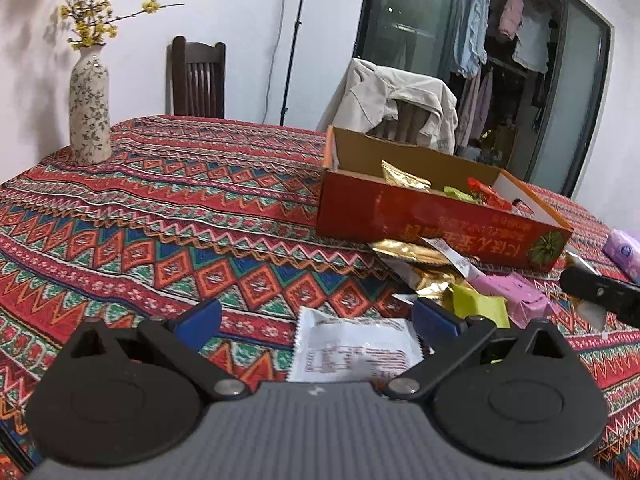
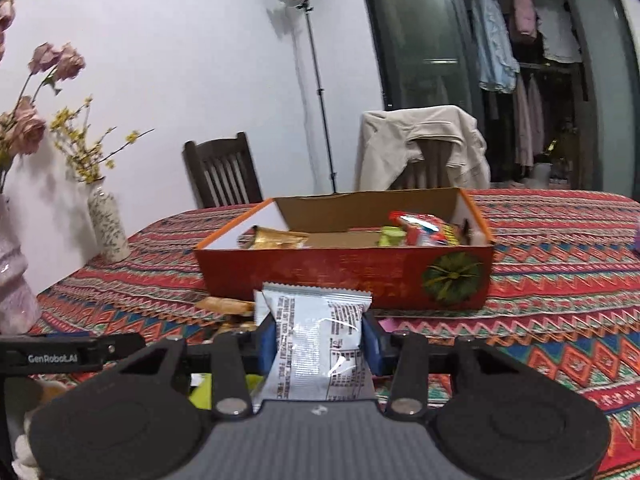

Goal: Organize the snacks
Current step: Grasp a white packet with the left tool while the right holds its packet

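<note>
A red cardboard box (image 1: 424, 220) stands on the patterned tablecloth and holds a gold packet (image 1: 404, 178), a green one and a red one (image 1: 490, 194). It also shows in the right wrist view (image 2: 344, 276). My left gripper (image 1: 318, 318) is open above a flat white packet (image 1: 354, 352) lying on the cloth. Loose gold (image 1: 416, 258), green (image 1: 480, 306) and pink (image 1: 516, 292) snacks lie in front of the box. My right gripper (image 2: 320, 338) is shut on a silver-white snack packet (image 2: 316, 344), held before the box's near wall.
A flowered vase (image 1: 90, 114) with yellow blossoms stands at the table's far left, also in the right wrist view (image 2: 108, 226). A pink vase (image 2: 12, 284) stands nearer left. Two chairs (image 1: 198, 80) stand behind, one draped with a jacket (image 1: 394, 100). A purple tissue pack (image 1: 624, 250) lies right.
</note>
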`<state>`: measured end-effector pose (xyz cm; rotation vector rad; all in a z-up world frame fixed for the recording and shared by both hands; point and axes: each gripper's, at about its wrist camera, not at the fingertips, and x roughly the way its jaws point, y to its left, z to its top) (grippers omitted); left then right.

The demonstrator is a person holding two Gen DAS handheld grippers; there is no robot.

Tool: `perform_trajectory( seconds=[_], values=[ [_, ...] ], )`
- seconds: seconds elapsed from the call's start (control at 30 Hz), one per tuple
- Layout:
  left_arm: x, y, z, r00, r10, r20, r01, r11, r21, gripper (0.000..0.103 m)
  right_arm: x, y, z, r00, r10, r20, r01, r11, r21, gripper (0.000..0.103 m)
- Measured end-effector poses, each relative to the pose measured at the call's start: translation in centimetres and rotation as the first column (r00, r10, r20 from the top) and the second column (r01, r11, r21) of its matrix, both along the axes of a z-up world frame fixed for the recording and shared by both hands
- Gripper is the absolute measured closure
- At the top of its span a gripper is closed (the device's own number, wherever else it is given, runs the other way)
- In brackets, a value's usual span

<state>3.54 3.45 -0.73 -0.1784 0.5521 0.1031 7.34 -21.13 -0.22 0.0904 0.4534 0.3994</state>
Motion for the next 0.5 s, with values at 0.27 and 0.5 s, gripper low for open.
perform_trajectory(
  seconds=[0.27,0.5],
  values=[
    [1.7,-1.8,-1.5,0.995,-0.015,-0.102,0.020,0.999,0.047,0.000,-0.1,-2.7,-0.9,0.999,-0.047,-0.017,0.047,0.999,0.021,0.061],
    [2.7,-2.5,-2.6,0.987,-0.026,-0.161,0.040,0.996,0.085,0.000,-0.3,-3.6,-1.5,0.999,-0.048,-0.025,0.048,0.998,0.039,0.061]
  ],
)
